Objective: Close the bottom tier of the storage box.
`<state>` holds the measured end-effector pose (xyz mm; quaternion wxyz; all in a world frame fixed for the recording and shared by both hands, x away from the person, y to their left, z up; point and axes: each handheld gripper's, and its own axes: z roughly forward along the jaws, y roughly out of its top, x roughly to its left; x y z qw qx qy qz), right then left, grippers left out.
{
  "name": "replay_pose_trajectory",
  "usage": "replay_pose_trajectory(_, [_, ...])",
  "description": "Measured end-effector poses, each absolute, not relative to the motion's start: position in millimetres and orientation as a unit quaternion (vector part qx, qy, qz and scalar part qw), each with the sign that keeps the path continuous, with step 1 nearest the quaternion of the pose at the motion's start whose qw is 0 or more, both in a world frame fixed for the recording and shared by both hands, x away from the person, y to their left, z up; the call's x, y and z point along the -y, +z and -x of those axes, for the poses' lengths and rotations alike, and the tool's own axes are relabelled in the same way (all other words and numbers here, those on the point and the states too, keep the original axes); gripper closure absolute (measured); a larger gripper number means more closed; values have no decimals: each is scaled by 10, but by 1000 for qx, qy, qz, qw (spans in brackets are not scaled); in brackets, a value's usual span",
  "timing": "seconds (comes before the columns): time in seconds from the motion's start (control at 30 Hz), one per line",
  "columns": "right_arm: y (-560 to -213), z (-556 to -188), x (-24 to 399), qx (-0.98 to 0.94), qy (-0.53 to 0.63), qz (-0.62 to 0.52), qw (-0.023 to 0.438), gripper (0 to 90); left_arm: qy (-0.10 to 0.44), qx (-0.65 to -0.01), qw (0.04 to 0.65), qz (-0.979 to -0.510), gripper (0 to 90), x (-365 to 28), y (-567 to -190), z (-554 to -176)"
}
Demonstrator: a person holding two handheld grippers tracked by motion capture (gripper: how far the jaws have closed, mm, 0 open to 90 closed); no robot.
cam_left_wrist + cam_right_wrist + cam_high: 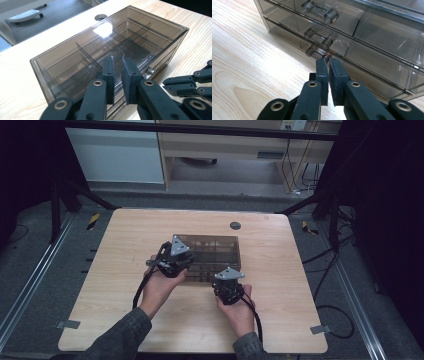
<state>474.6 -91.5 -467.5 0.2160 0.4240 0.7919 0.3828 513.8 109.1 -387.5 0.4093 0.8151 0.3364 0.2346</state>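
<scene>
The left gripper (117, 62), nearly clenched on nothing, rested on the smoky drawer box (212, 245), while the right gripper (327, 59) pinched the bottom drawer's handle (318, 53).

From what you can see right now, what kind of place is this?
Probably a lab or office room set up as a recording station. A wooden table stands inside a dark frame, cables trail over the grey floor, and a desk stands behind it. On the table sits a smoky clear drawer box.

Smoky drawer box (215, 251) mid-table (120, 270) — left gripper (175, 260) above it, right gripper (229, 287) at its front.
</scene>
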Motion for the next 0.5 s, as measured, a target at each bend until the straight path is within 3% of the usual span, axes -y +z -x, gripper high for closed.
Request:
replay_pose_trajectory(0.3, [-4607, -4694, 998, -775, 397, -434, 230, 766, 244, -332, 423, -807, 657, -1157, -3807, -5053])
replay_pose_trajectory(0.5, [-4571, -4648, 994, -769, 408, -432, 236, 626, 248, -329, 432, -803, 521, -1249, -3752, -5001])
